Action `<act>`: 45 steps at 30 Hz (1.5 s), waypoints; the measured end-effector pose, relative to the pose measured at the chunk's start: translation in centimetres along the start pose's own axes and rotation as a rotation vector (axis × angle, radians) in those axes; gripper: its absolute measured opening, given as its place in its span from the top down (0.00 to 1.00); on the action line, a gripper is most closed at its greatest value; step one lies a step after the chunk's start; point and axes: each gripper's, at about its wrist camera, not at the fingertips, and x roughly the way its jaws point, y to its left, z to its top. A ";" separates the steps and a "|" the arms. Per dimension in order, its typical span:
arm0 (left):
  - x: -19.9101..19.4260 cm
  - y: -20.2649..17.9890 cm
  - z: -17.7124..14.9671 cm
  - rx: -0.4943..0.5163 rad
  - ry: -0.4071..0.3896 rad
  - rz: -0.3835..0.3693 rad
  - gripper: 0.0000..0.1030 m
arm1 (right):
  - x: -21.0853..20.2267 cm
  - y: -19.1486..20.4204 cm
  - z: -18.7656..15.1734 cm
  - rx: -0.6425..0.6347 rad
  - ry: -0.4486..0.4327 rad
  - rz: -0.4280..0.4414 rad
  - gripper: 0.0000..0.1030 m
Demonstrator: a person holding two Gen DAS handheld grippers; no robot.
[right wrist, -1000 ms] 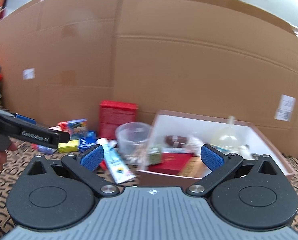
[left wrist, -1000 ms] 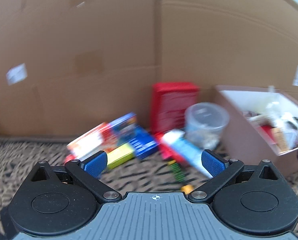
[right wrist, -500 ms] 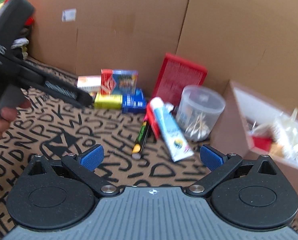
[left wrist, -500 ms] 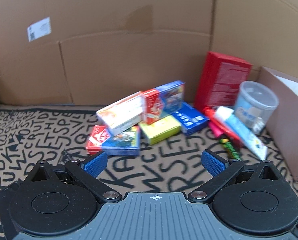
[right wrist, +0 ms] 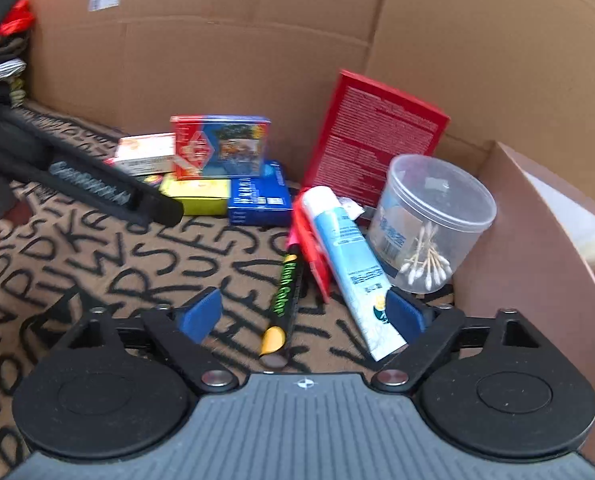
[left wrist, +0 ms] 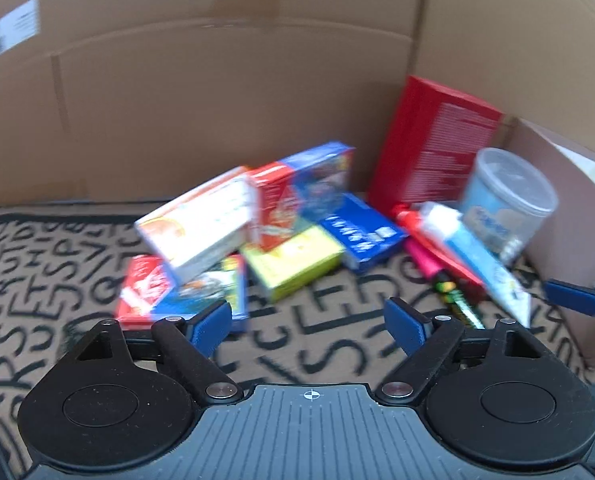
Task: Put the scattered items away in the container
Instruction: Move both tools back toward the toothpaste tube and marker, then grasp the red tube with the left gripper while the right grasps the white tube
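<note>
In the left wrist view the left tool (left wrist: 307,320) hangs low over the letter-patterned mat (left wrist: 37,264), its jaws parted with nothing between them; they have just been closing a little, which I judge is a pre-set for a narrow box rather than a grip. Ahead lies a loose heap of small cartons: a white and orange box (left wrist: 201,232) leaning across a red and blue box (left wrist: 169,296), with a yellow box (left wrist: 293,264) and a dark blue box (left wrist: 361,236) beside them, all piled against the cardboard backdrop (left wrist: 217,100). The brown container (left wrist: 553,200) stands at the right, well apart from that heap. In the right wrist view the right tool (right wrist: 303,314) is likewise empty and parted, its jaws having just narrowed, and it straddles a black marker with a yellow end (right wrist: 283,300) (the nearer target, by my reading). A blue and white tube (right wrist: 345,252) lies with its tail just by the right-hand pad. A clear tub of cotton swabs (right wrist: 429,220) sits against the container's wall (right wrist: 525,264), and a tall red box (right wrist: 373,136) leans upright on the backdrop.
</note>
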 end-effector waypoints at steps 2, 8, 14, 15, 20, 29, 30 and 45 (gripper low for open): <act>0.5 -0.4 0.2 0.009 0.004 -0.004 0.12 | 0.8 -0.6 0.2 0.041 0.011 -0.010 0.21; 2.5 -0.7 0.5 -0.012 0.034 -0.004 0.12 | 3.2 -2.1 0.9 0.117 0.030 -0.004 0.18; 3.8 -0.3 -0.3 -0.023 0.084 -0.028 0.14 | 5.9 -2.7 0.9 0.119 0.061 0.028 0.17; 3.9 -0.4 -0.4 -0.019 0.090 -0.042 0.16 | 5.8 -2.8 0.9 0.123 0.063 0.050 0.26; 3.3 -0.5 -0.6 -0.028 0.084 -0.092 0.16 | 3.7 -1.8 0.0 0.078 0.055 0.159 0.65; 0.6 -1.9 -1.7 -0.023 0.064 -0.169 0.16 | -1.7 0.2 -2.3 -0.003 0.073 0.313 0.57; 0.3 -2.2 -1.8 -0.016 0.060 -0.176 0.17 | -2.3 0.2 -2.5 -0.009 0.069 0.319 0.57; 1.9 -5.1 0.4 0.024 0.086 -0.182 0.51 | -3.6 -3.6 -3.1 0.167 0.063 0.189 0.58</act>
